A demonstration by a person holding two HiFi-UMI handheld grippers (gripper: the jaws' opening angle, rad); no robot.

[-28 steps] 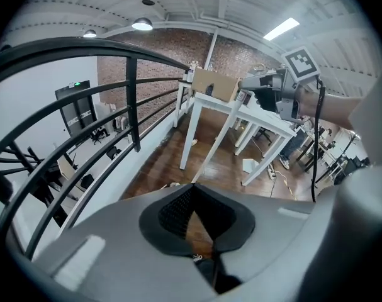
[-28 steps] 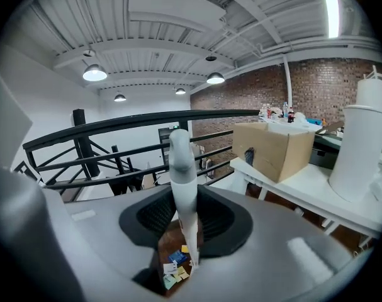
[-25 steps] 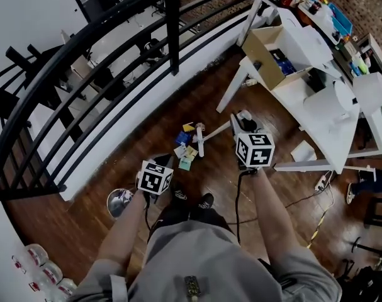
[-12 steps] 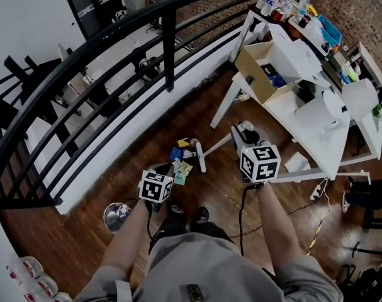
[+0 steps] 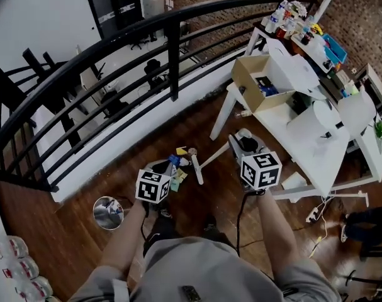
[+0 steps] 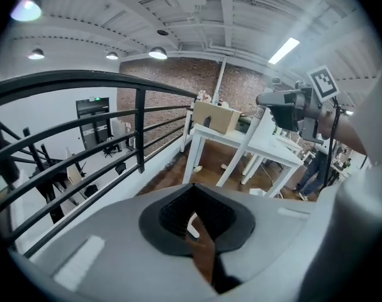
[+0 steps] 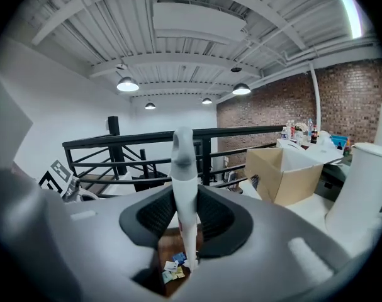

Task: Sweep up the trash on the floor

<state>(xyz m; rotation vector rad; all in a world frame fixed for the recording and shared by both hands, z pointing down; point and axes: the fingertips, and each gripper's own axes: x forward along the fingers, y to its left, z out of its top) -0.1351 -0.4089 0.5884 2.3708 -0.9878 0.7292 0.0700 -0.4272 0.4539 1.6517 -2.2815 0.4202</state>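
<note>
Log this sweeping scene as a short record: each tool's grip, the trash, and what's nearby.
right tongs: shut on white broom handle
left tongs: apart, floor showing between, nothing gripped
broom head: down by the wood floor, just right of trash; contact unclear
trash: coloured paper scraps, ahead of left tongs
nearby: round metal container; white table bearing cardboard box; black railing

Entries, as I read them from the feeds:

1. Left gripper [image 6: 196, 218]: a dark shape sits low in the jaw gap, cut off by the bottom edge. I cannot tell whether it is gripped.
2. Trash pile [image 5: 177, 168]: coloured scraps, too small to name, partly behind the left gripper's marker cube.
3. White handle [image 5: 209, 159]: its upper stretch is hidden under the right gripper [image 7: 185, 219].
4. Row of containers [image 5: 14, 260]: cut off by the left edge.
</note>
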